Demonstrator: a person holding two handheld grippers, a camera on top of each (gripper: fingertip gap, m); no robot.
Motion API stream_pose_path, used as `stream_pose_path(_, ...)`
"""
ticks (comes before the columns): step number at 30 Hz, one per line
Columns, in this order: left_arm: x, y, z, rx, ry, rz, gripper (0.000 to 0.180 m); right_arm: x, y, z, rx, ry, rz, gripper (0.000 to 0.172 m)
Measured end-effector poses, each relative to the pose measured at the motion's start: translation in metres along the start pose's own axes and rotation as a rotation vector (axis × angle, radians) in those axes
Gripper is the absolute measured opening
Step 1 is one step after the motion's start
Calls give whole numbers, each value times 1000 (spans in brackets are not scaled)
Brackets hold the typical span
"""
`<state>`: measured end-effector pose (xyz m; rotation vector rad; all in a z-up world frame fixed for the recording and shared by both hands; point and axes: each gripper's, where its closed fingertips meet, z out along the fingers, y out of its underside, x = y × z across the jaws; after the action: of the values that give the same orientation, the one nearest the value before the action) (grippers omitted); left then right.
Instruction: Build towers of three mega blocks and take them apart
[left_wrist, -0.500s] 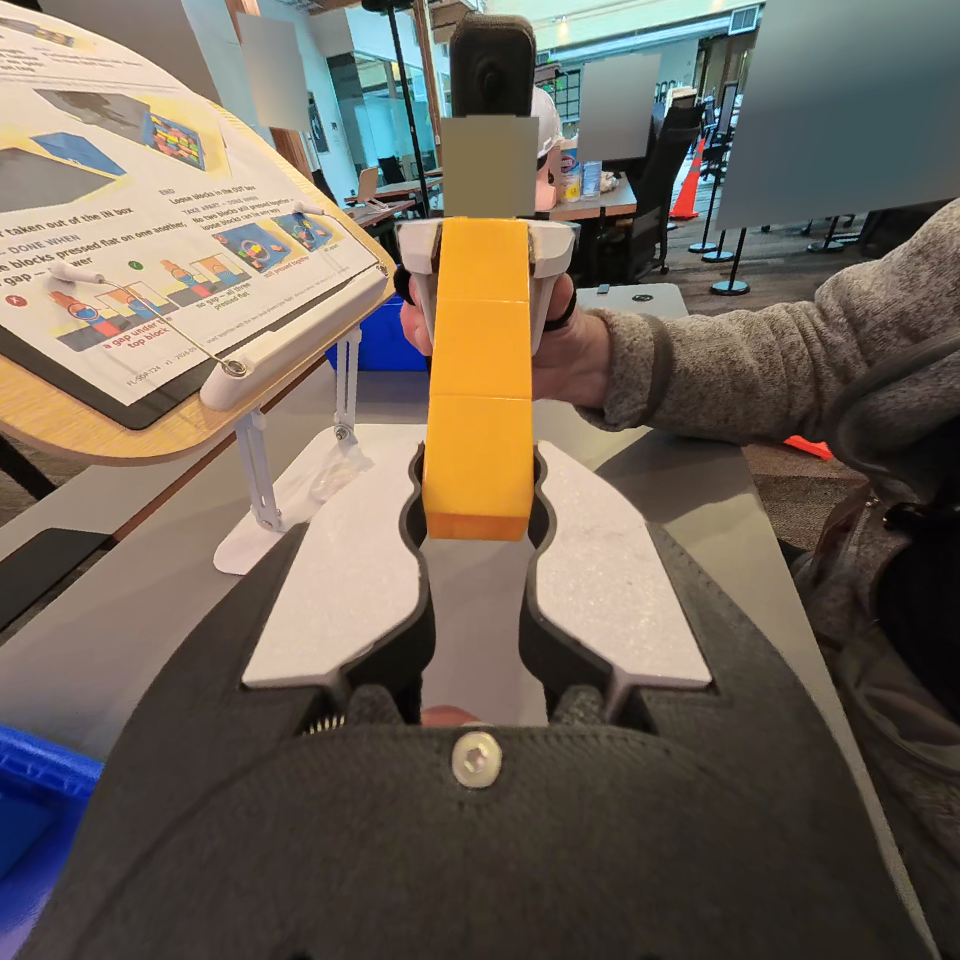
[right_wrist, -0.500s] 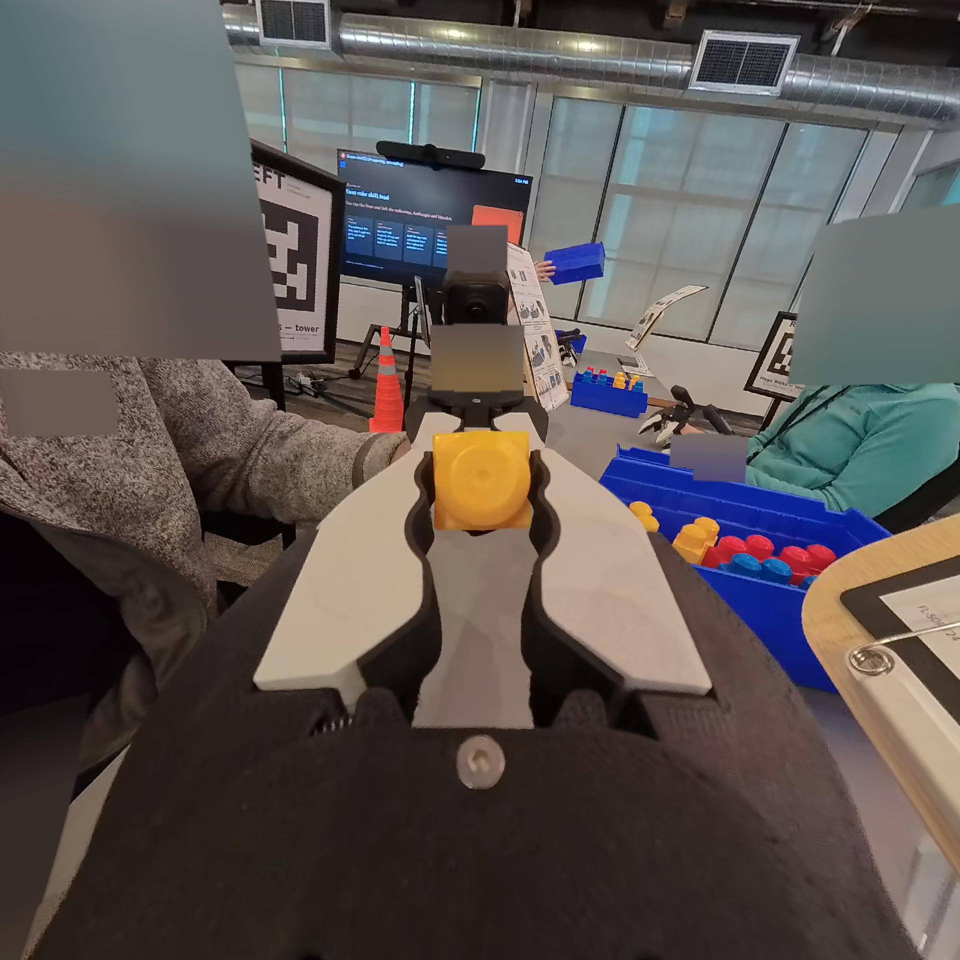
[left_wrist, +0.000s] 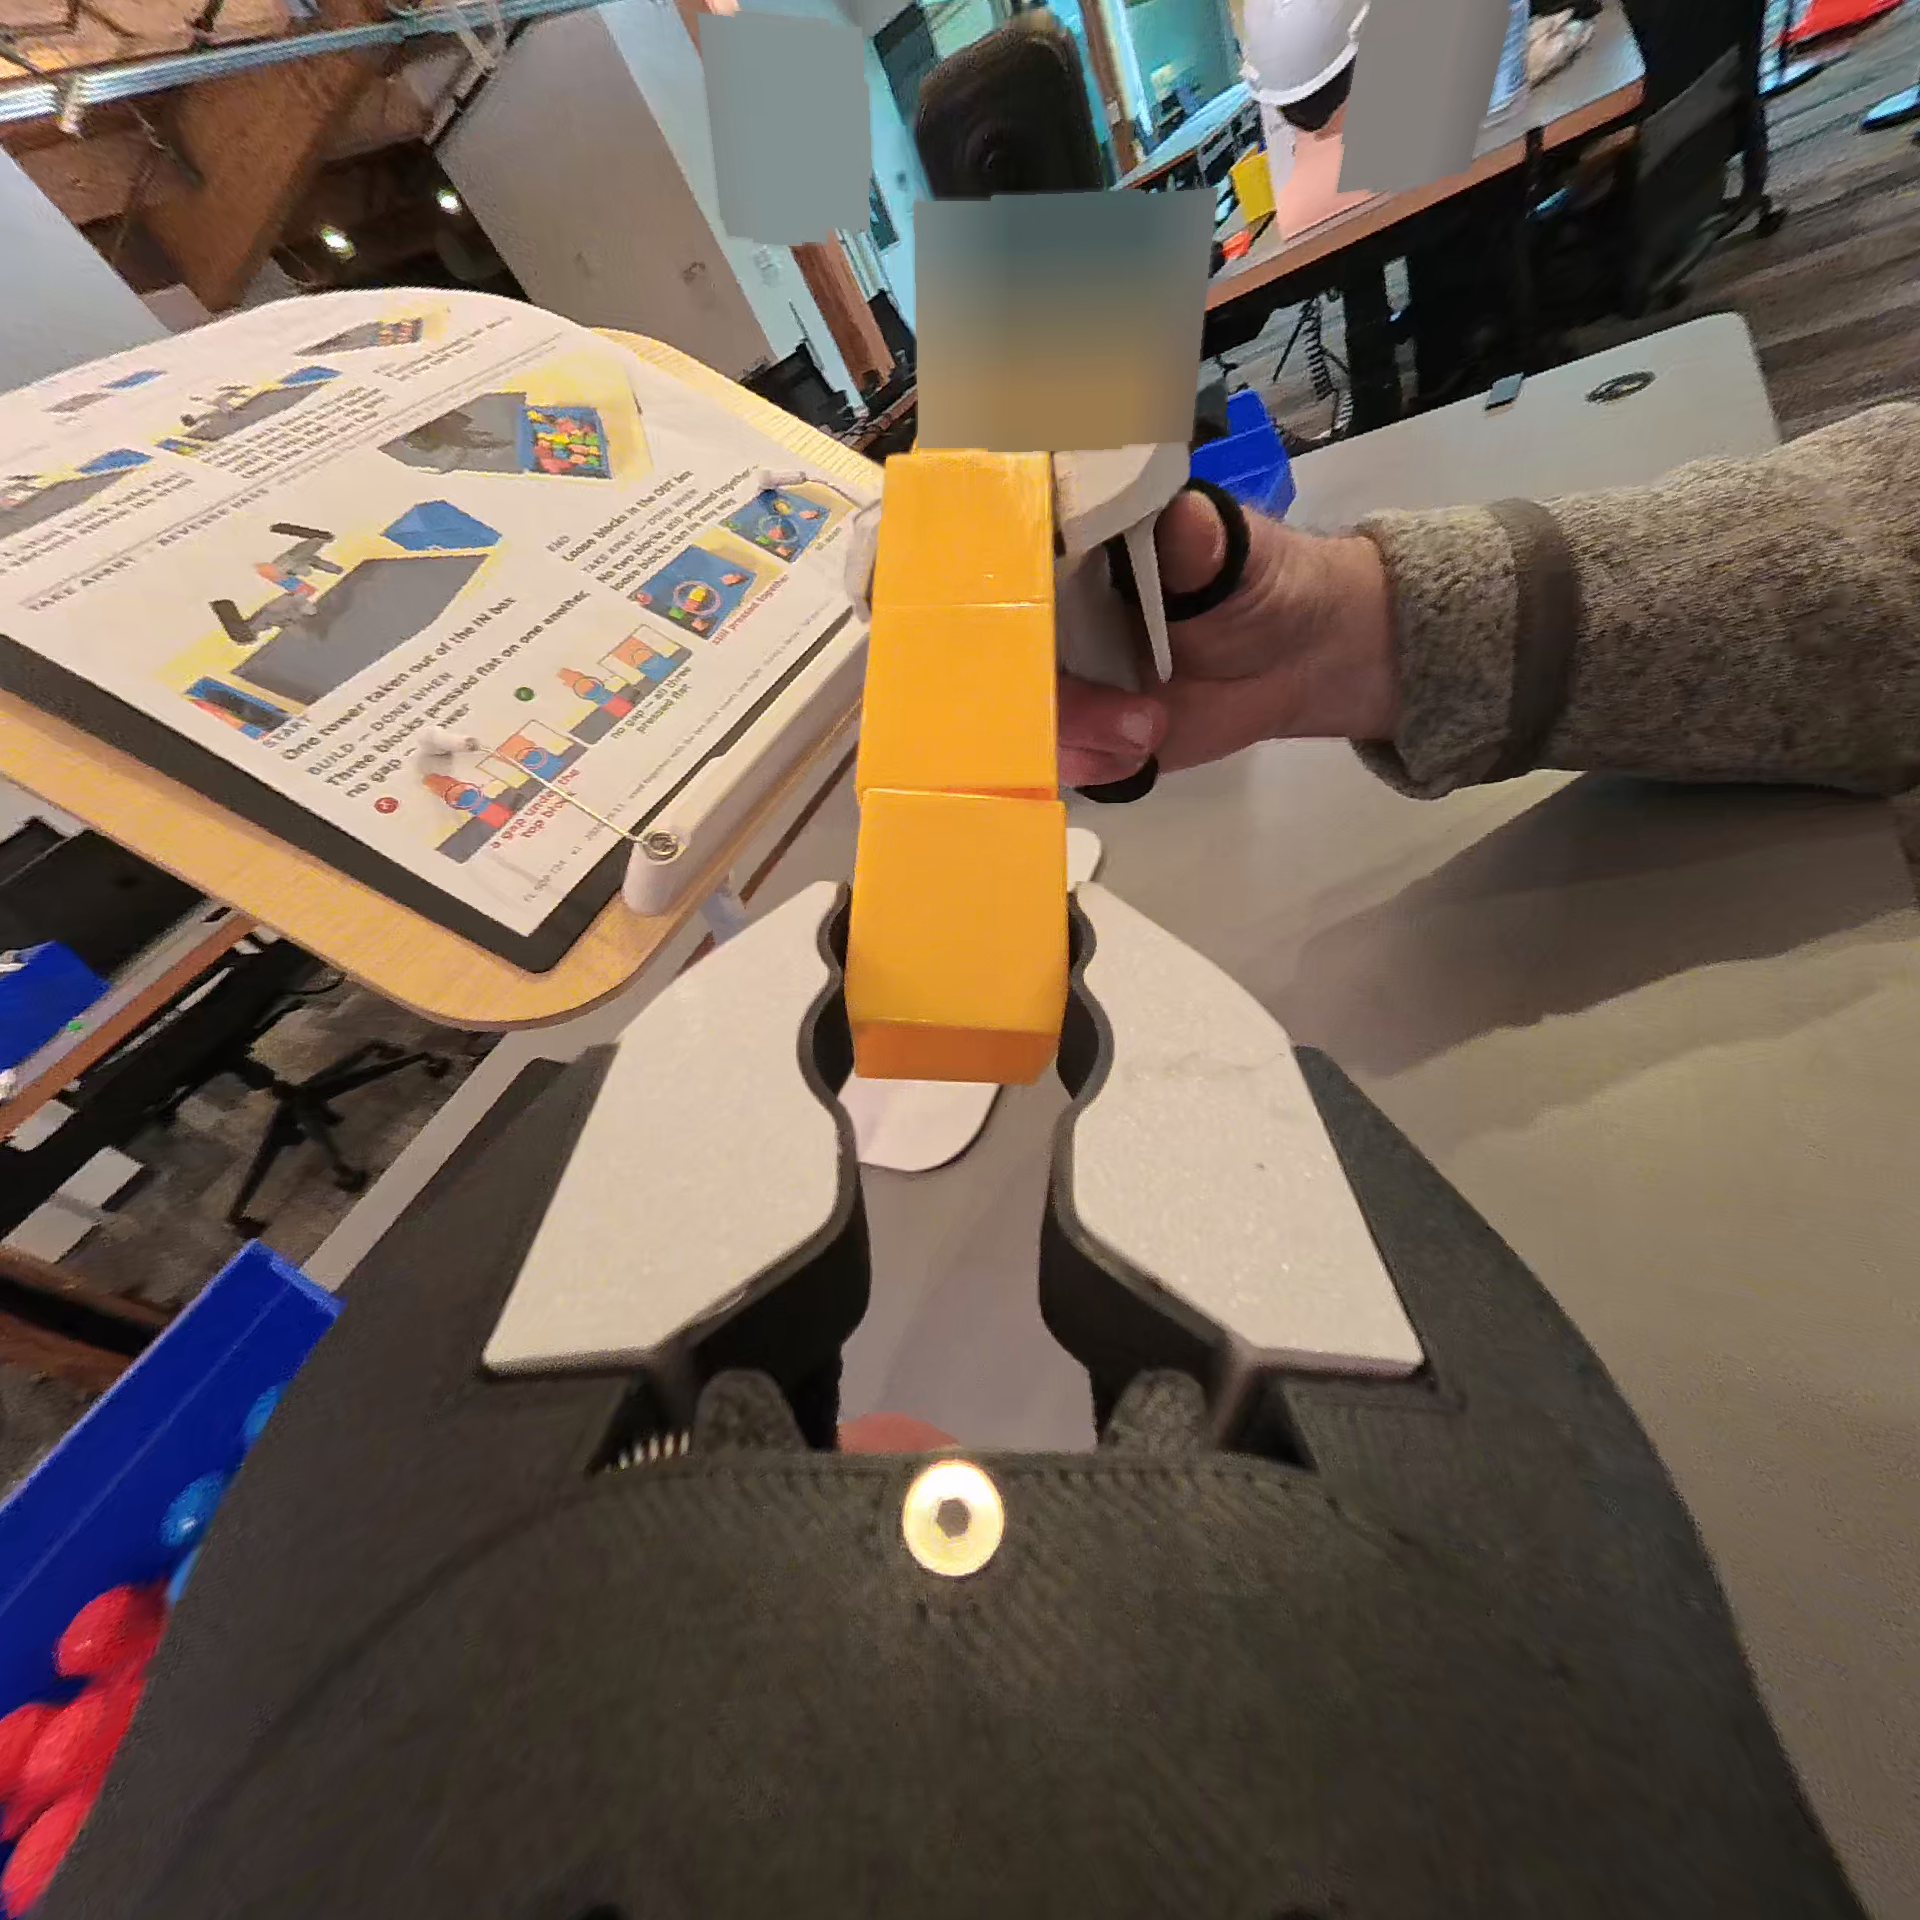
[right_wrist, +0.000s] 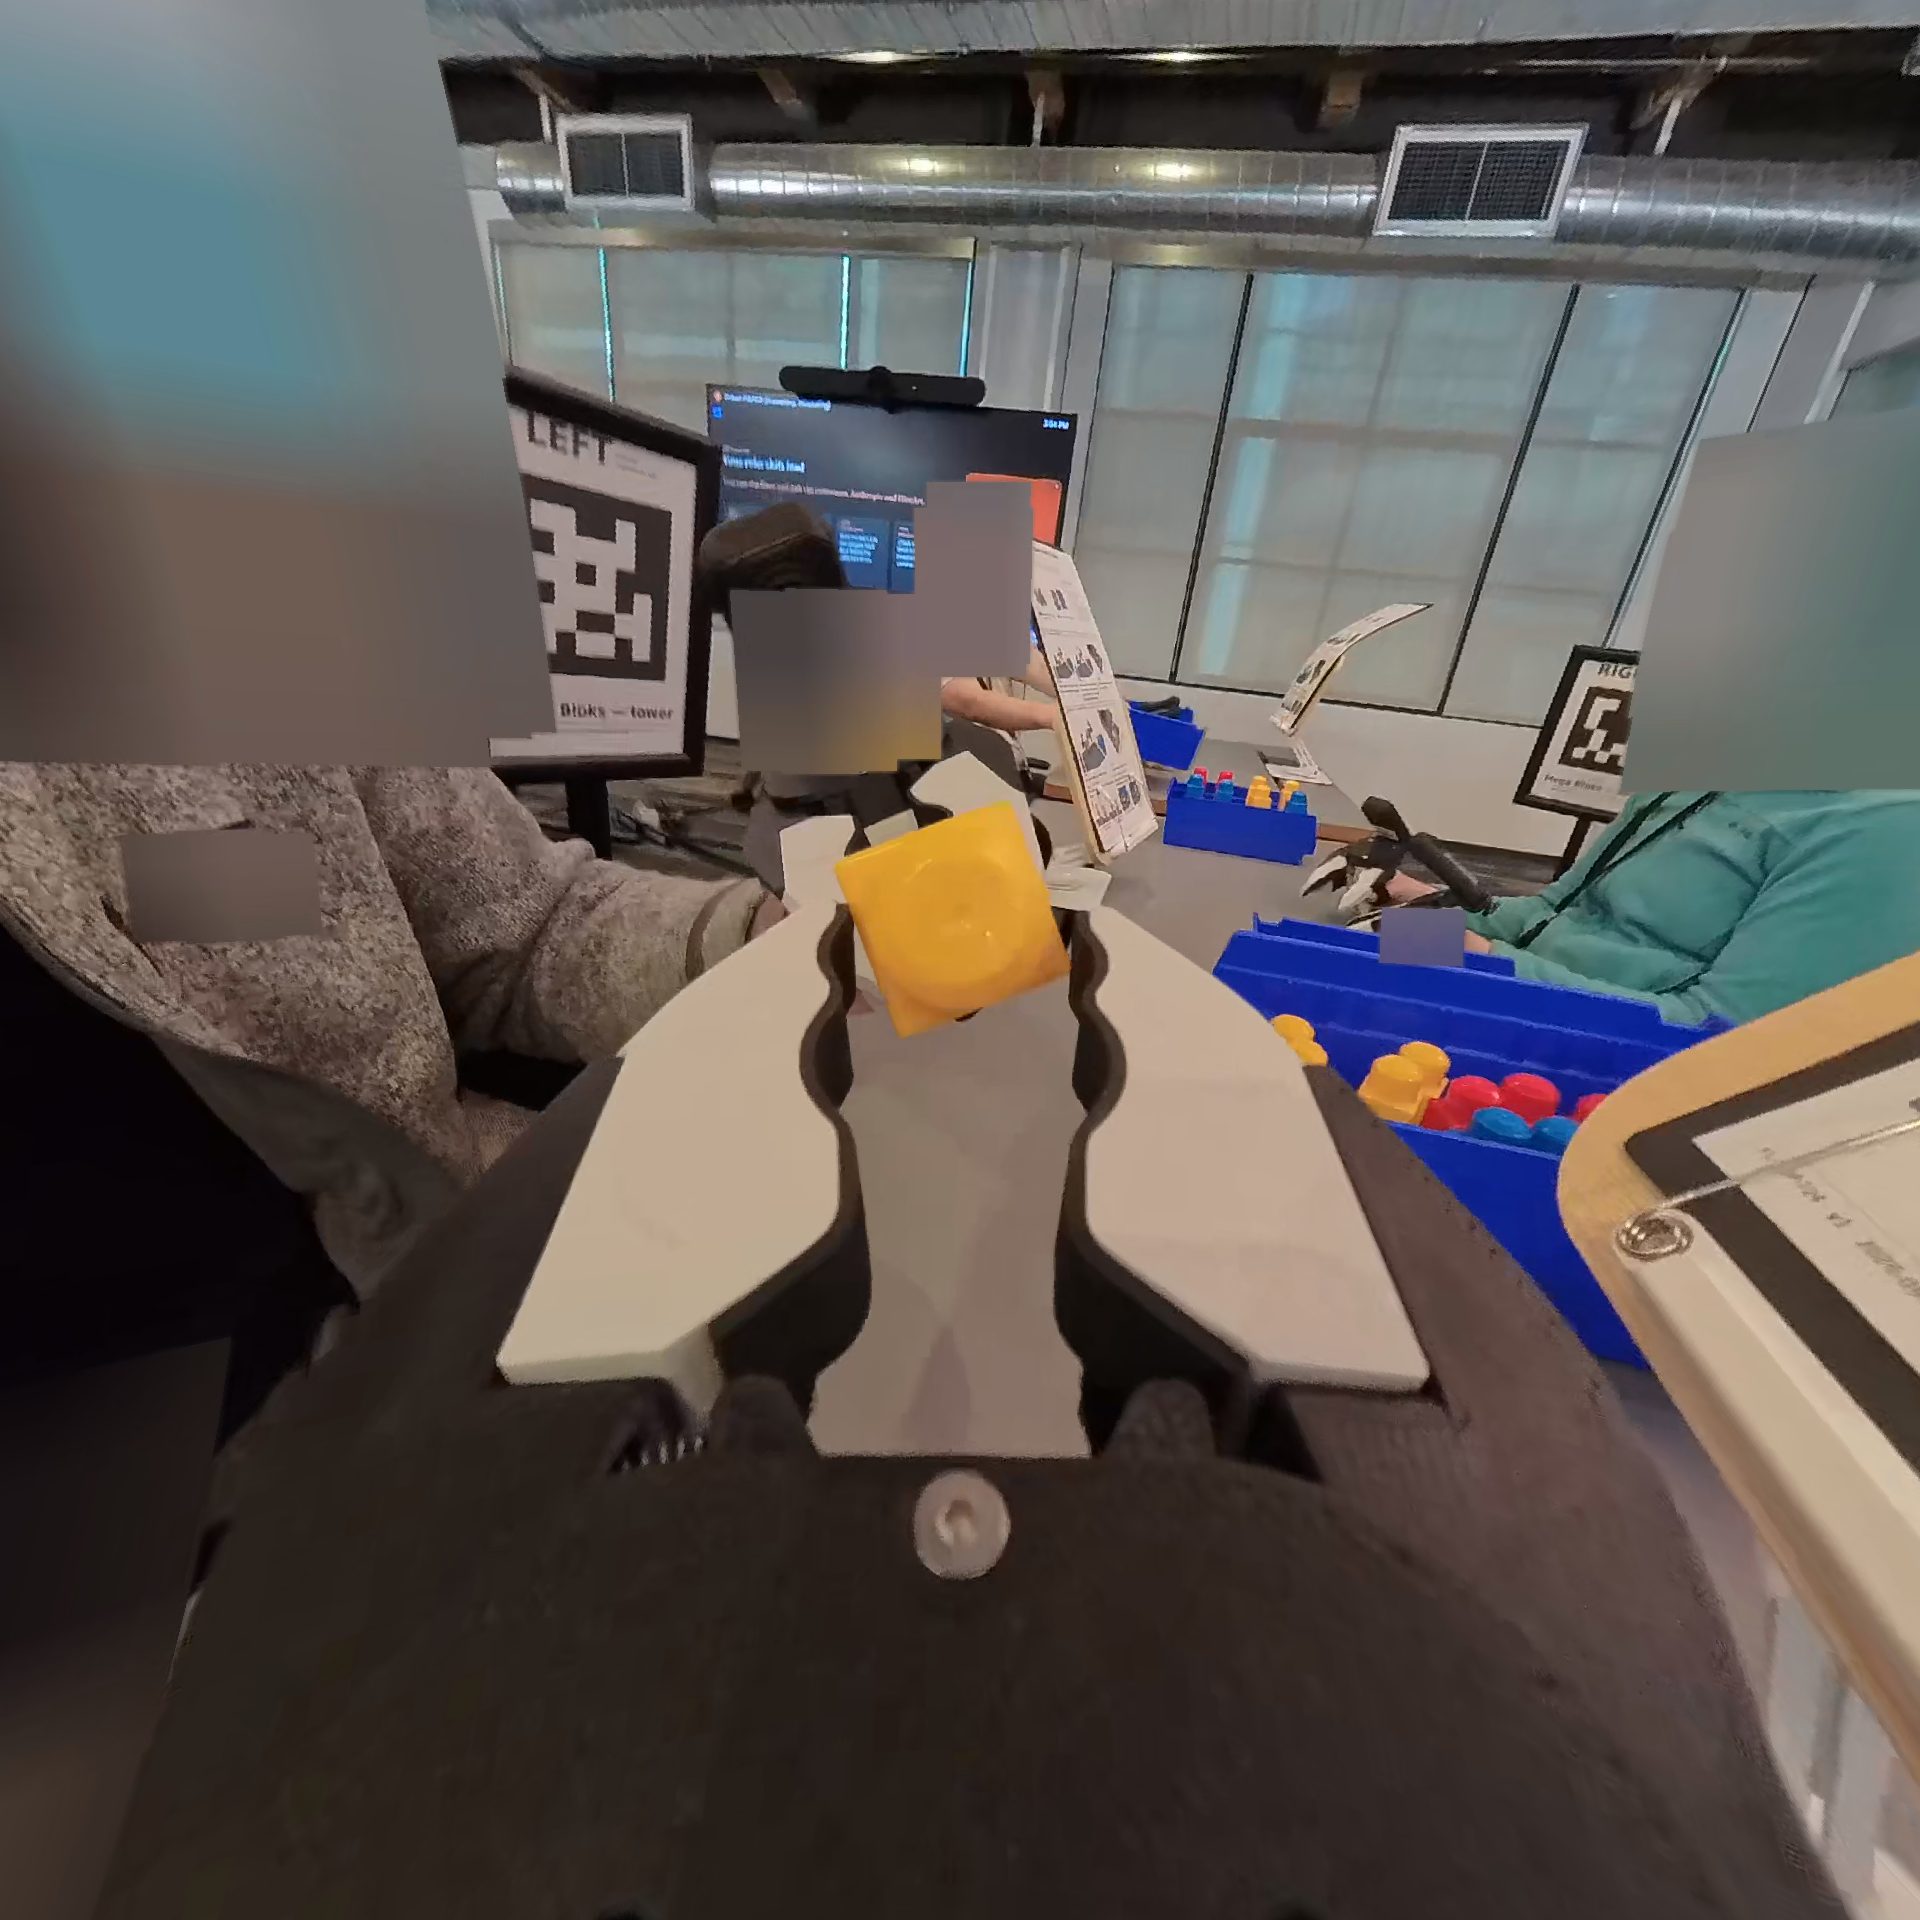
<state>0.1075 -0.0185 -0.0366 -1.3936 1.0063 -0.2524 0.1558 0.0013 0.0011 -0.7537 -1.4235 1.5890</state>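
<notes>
A tower of three yellow blocks (left_wrist: 961, 686) hangs above the grey table (left_wrist: 1455, 1039). My left gripper (left_wrist: 956, 935) is shut on the tower's near block, with both pads pressed on its sides. In the right wrist view the tower's far end (right_wrist: 951, 920) sits askew between the pads of my right gripper (right_wrist: 956, 956). A gap shows at the left pad, so that gripper is open. One white finger (left_wrist: 1107, 540) of the right gripper lies beside the far block in the left wrist view. A white finger (right_wrist: 971, 790) of the left gripper shows behind the block.
An instruction board (left_wrist: 343, 623) on a wooden stand leans in at the left; it also shows in the right wrist view (right_wrist: 1766, 1195). A blue bin (right_wrist: 1507, 997) holds red, yellow and blue blocks. Another blue bin (left_wrist: 156, 1455) sits low left. A person in teal (right_wrist: 1714, 883) sits beyond. The tips of one gripper are about 7 centimeters away from the tips of the other.
The right gripper's pads have spread and no longer clamp the tower's end, which now sits turned between them. The left gripper keeps its hold and has tilted with the tower.
</notes>
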Motion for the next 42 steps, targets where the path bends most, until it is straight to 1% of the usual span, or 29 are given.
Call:
stream_pose_path(4,6,-2,0,35,106,-104,36,-8,-2,0,-22,-18,-53,36)
stream_pose_path(6,7,0,0,42,125,-131,36,-9,-1,1,-43,-9,-71,36)
stream_pose_path(8,10,-1,1,54,177,-197,36,-10,-1,0,-58,-13,-75,36)
stream_pose_path(10,11,-1,0,66,199,-219,36,-11,-2,2,-70,-9,-90,36)
stream_pose_path(16,13,1,3,67,203,-231,36,-12,-3,1,-77,-4,-90,36)
stream_pose_path(19,15,8,5,22,203,-213,36,-12,-1,1,-94,-4,-93,36)
stream_pose_path(26,15,12,7,9,201,-207,36,-12,1,1,-115,0,-99,36)
stream_pose_path(29,14,12,9,29,198,-230,37,-10,-3,2,-89,12,-79,36)
stream_pose_path(31,11,9,10,87,201,-280,37,-6,-7,4,-70,27,-60,37)
stream_pose_path(32,10,8,11,124,209,-326,37,-1,-5,6,-82,60,-52,55)
stream_pose_path(33,9,7,12,164,224,-378,37,1,-6,7,-76,69,-43,57)
stream_pose_path(35,8,10,16,216,243,-463,37,4,-7,5,-39,71,-5,56)
stream_pose_path(36,7,10,17,246,254,-503,37,7,-6,4,-40,82,14,58)
stream_pose_path(38,3,10,18,311,265,-587,37,16,1,4,-65,121,54,57)
stream_pose_path(40,3,16,23,311,264,-624,37,18,10,10,-85,112,102,61)
stream_pose_path(42,6,19,28,307,261,-629,37,22,19,17,-111,134,135,60)
